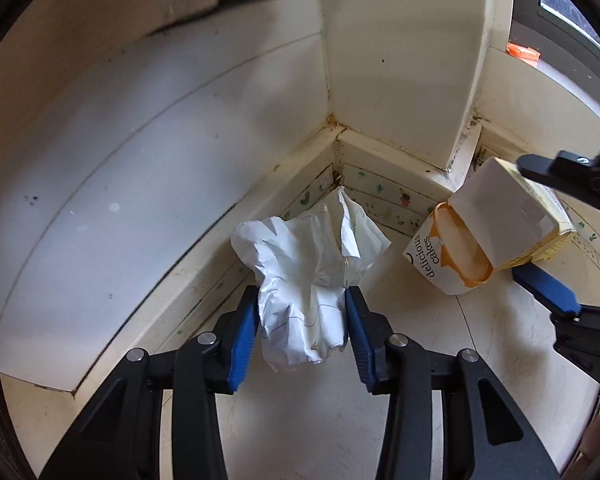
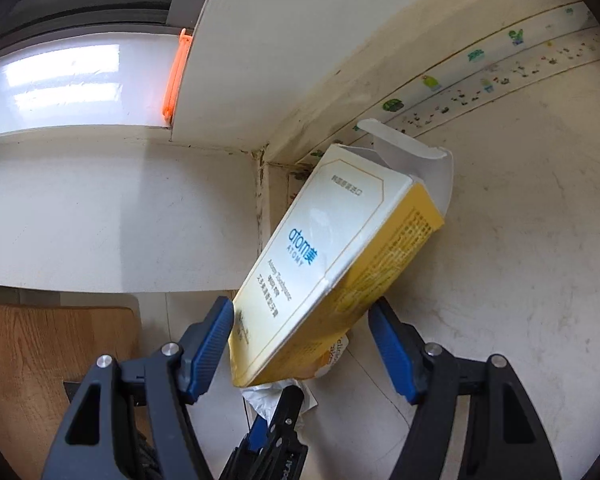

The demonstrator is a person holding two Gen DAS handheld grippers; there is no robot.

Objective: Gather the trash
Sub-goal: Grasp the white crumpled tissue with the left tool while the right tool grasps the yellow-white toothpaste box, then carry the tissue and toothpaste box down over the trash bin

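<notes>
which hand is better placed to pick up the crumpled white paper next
Left. Its tongs already straddle the crumpled white paper, a blue pad against each side. The right tongs are busy around the yellow box further along the wall.

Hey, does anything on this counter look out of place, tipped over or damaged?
Yes. A crumpled white paper sits in the corner between the left gripper pads. A yellow carton leans tilted, flap open, over a "delicious cakes" box lying on its side.

Yellow-white carton (image 2: 332, 264) tilted between spread blue fingers (image 2: 210, 350) (flap open).
</notes>
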